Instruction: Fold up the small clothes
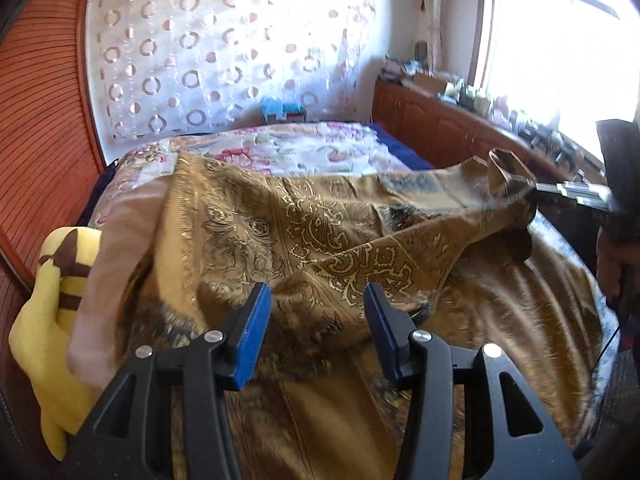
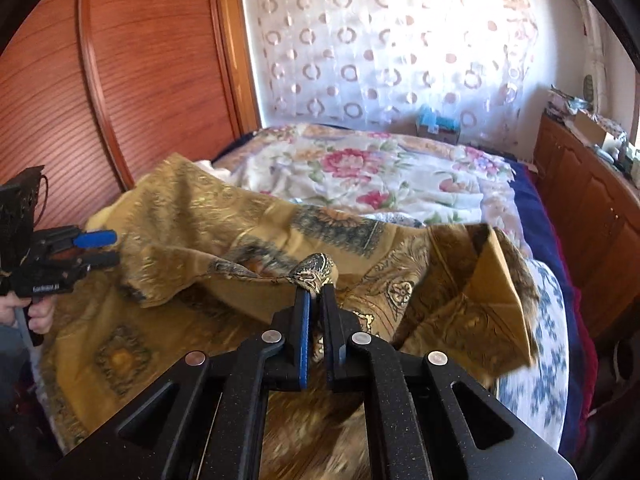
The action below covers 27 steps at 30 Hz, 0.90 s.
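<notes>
Two blue pads of the left gripper point(image 1: 318, 304) stand spread over the gold paisley garment point(image 1: 280, 232) on the bed point(image 1: 280, 148), pinching nothing; the near cloth blurs. In the right view, the right gripper point(image 2: 316, 294) pinches a bunched fold, its far right edge smeared.

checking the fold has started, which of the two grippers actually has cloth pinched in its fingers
The right gripper: its fingers are shut on a bunched corner of the gold paisley cloth, lifting it. The left gripper has its fingers apart with nothing pinched.
</notes>
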{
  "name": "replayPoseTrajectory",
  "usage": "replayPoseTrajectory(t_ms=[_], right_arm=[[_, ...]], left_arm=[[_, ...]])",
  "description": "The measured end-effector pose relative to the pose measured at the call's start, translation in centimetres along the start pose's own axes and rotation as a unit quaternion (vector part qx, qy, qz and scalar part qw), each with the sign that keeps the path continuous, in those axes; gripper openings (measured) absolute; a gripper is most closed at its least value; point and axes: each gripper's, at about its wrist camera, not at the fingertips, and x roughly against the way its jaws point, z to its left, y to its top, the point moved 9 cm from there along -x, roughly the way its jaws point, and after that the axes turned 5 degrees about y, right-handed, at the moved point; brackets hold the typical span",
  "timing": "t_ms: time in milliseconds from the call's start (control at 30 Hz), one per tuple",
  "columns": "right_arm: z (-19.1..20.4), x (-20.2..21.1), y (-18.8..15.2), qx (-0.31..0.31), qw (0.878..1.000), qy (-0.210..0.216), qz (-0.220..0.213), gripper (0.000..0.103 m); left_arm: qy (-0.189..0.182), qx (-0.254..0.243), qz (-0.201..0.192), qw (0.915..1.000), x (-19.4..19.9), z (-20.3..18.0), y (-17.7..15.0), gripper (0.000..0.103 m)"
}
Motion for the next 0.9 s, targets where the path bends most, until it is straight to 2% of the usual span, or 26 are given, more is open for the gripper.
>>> replayPoseTrajectory(t_ms=[267, 400, 500, 533, 567, 633, 733, 800, 900], right_arm=[[2.5, 3.8, -4.3, -0.011, 1.0, 0.001, -0.001, 0.003], [3.5, 4.4, -7.7, -0.024, 1.0, 0.005, 0.018, 0.003], [3.9, 4.8, -9.3, -0.026, 0.999, -0.013, 0.031, 0.004], [3.9, 5.0, -9.5, -0.029, 0.999, -0.012, 0.033, 0.006], [3.8, 5.4, -9.6, -0.034, 0.999, -0.01, 0.033, 0.014], [3.4, 6.3, -9.1, -0.037, 0.999, -0.011, 0.021, 0.036], [1.8, 8.1, -8.1, -0.048, 0.999, -0.024, -0.007, 0.043], [0.0, 9.1, -7.8, -0.06, 0.997, -0.047, -0.019, 0.053], [-3.1, 9.3, -8.1, -0.067, 0.994, -0.087, -0.019, 0.057]], left_arm=[[0.001, 0.008, -0.027, 0.9996, 3.9, -0.8, -1.8, 0.049], [0.005, 0.012, -0.03, 0.9995, 5.2, -0.9, -2.9, 0.049], [0.007, 0.015, -0.036, 0.9992, 6.3, -0.7, -3.5, 0.049], [0.007, 0.02, -0.035, 0.9992, 6.6, -0.5, -3.8, 0.049], [0.006, 0.023, -0.034, 0.9992, 6.7, -0.3, -3.9, 0.049], [0.008, 0.024, -0.031, 0.9992, 6.8, -0.1, -4.3, 0.049], [0.014, 0.025, -0.032, 0.9991, 6.9, 0.3, -4.4, 0.049], [0.014, 0.028, -0.03, 0.9991, 6.8, 0.5, -4.6, 0.049], [0.021, 0.027, -0.03, 0.999, 6.7, 0.8, -4.9, 0.049]])
